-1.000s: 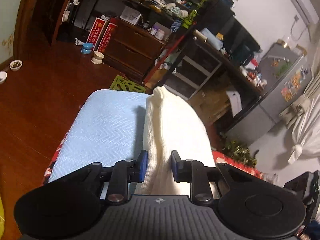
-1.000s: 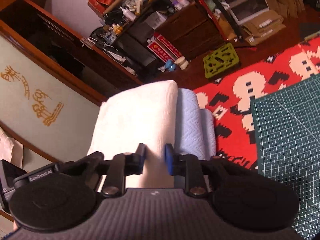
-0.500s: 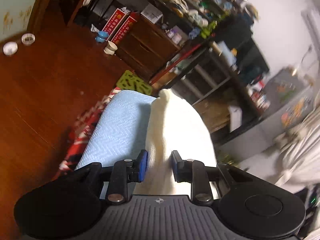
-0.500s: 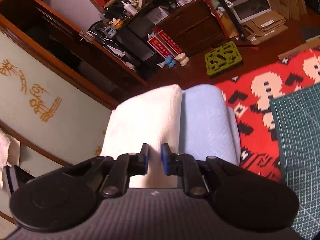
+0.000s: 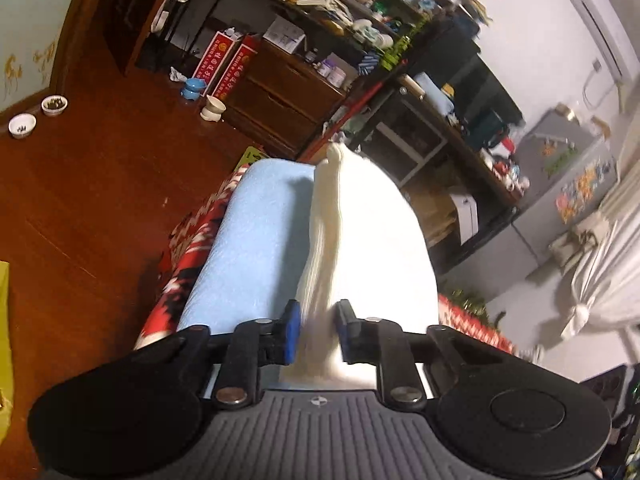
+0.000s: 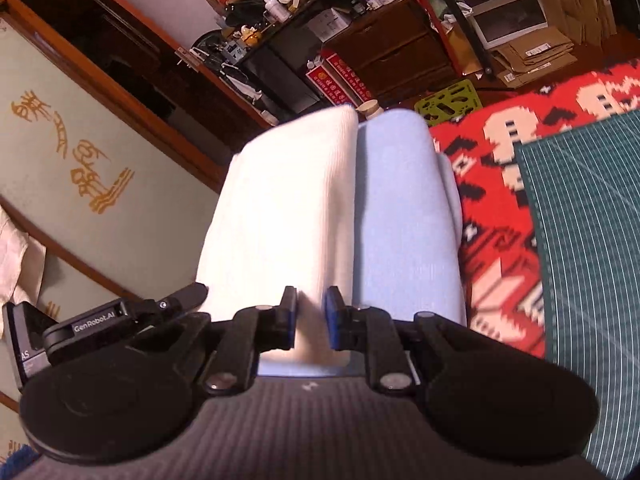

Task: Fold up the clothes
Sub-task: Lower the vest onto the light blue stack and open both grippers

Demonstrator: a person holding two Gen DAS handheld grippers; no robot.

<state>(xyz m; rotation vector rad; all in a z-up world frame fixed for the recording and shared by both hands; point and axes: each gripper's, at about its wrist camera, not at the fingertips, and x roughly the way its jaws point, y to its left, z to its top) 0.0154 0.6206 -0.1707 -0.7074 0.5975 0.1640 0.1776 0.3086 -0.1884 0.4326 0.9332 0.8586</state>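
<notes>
A cream knitted garment [image 5: 372,232] hangs stretched between my two grippers, raised off the table. My left gripper [image 5: 318,330] is shut on its near edge. My right gripper [image 6: 311,318] is shut on the opposite edge of the cream garment [image 6: 288,208]. A folded light blue cloth [image 5: 256,248] lies below it on the table, to the left in the left wrist view and to the right in the right wrist view [image 6: 404,216].
A red patterned tablecloth [image 6: 500,184] covers the table, with a green cutting mat [image 6: 592,232] on it at the right. Beyond lie a wooden floor [image 5: 80,200], cluttered shelves [image 5: 320,20], a drawer cabinet [image 5: 280,92] and pet bowls [image 5: 24,126].
Both grippers have kept hold of the cream garment and swung with it. The red tablecloth edge came into the left wrist view; the blue cloth widened in the right wrist view.
</notes>
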